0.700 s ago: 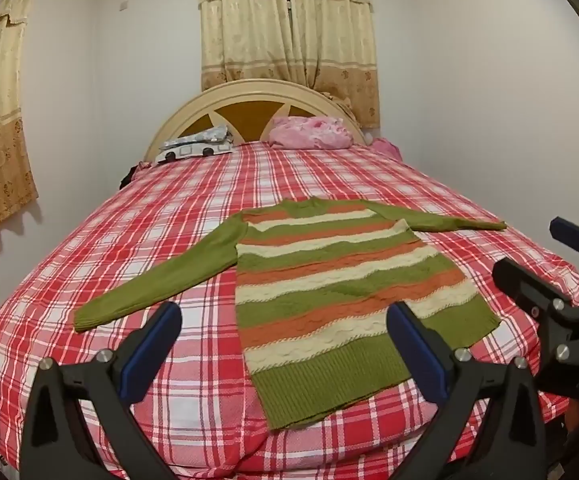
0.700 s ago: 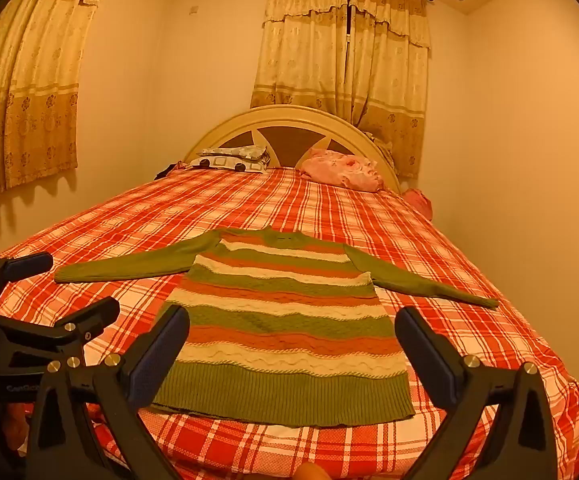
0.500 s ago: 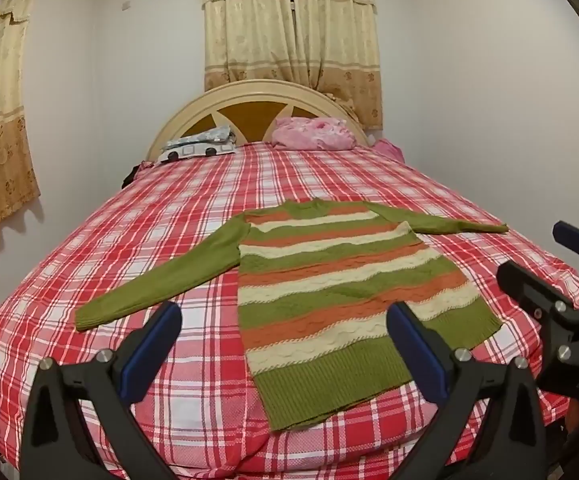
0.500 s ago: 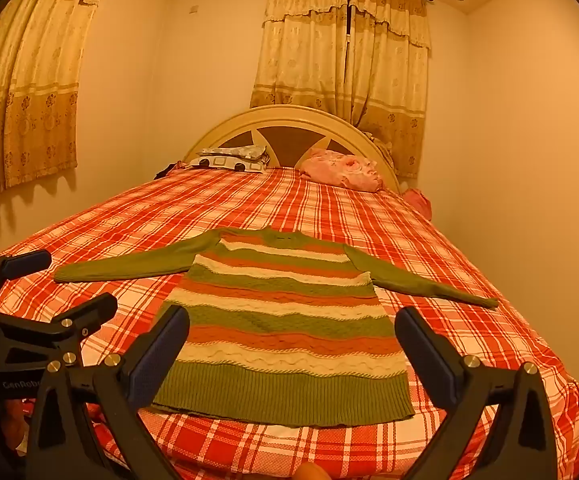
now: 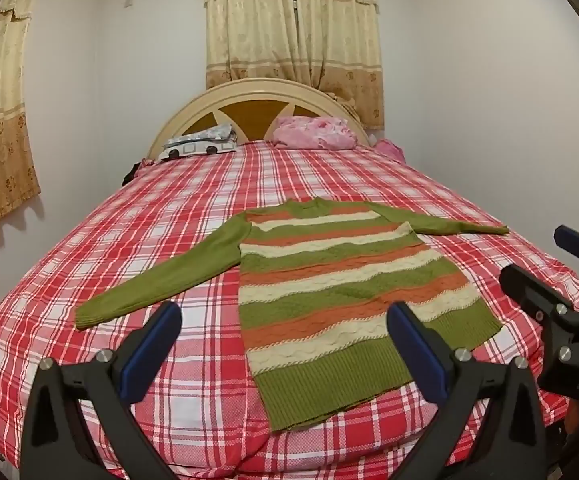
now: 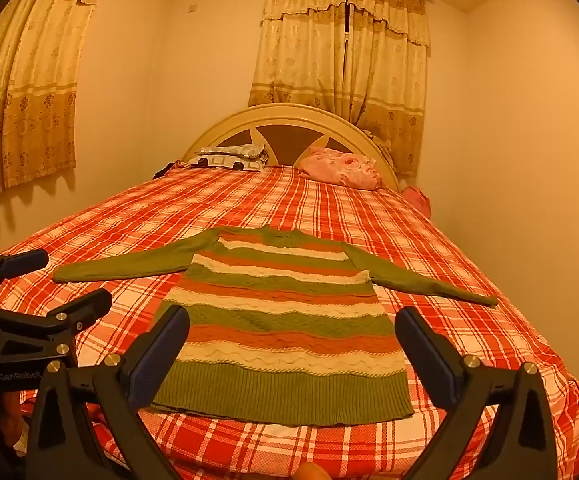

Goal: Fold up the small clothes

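The matte black plastic left gripper (image 5: 281, 340) with blue padded fingers (image 5: 151, 350) is showing silver screws along its angular arms. The matching black right gripper (image 6: 291, 344) is displaying identical hardware; white lettering is marking both bodies.

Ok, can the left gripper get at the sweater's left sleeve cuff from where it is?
Probably yes. The left gripper is open and empty, and the cuff lies flat on the bedspread just ahead, nothing between them.

Ribbed, cable-knit wool sweater (image 5: 341, 296); smooth woven checked bedsheet (image 5: 193, 216); glossy lacquered headboard (image 5: 257, 92); matt black plastic left tool (image 5: 285, 340).
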